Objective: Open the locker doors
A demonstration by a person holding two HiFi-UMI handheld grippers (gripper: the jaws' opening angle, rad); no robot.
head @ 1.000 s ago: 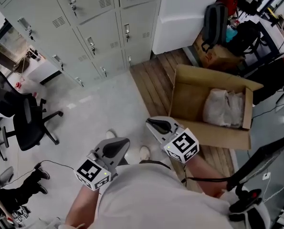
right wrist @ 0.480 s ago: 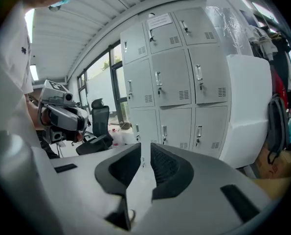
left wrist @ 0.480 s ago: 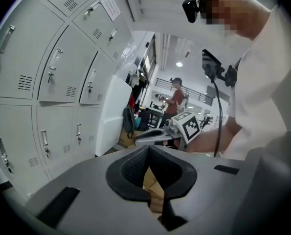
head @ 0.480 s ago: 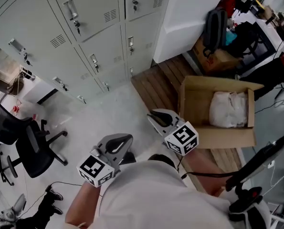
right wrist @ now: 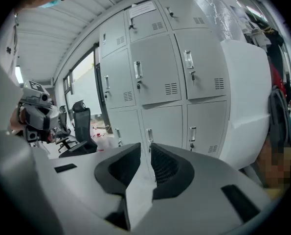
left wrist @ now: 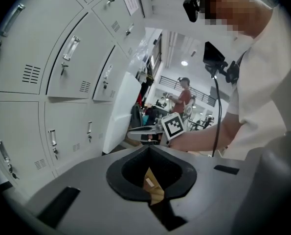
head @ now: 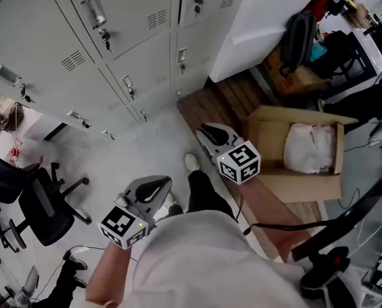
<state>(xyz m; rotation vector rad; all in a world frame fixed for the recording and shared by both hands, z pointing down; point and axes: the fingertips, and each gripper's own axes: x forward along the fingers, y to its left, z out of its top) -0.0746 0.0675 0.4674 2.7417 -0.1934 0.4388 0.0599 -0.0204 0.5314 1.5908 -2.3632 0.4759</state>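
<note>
A bank of grey lockers (head: 133, 37) fills the upper left of the head view, every door closed, each with a small handle and a key. In the right gripper view the lockers (right wrist: 160, 72) stand straight ahead, some way off. My right gripper (head: 200, 131) is shut and holds nothing, pointing toward the lower doors. My left gripper (head: 169, 183) hangs lower and to the left, also shut and empty. In the left gripper view the lockers (left wrist: 72, 82) run along the left, and the right gripper (left wrist: 145, 129) shows beyond my own jaws. Neither gripper touches a door.
An open cardboard box (head: 268, 117) holding a white bag (head: 309, 146) sits on the wooden strip (head: 223, 101) at right. A black office chair (head: 40, 204) stands at left. A backpack (head: 301, 37) leans by the white wall (head: 261, 18). My shoe (head: 191, 162) is on the pale floor.
Both grippers have travelled toward the lockers, which now look larger and closer. A leg has stepped forward under the grippers. Both pairs of jaws stay shut.
</note>
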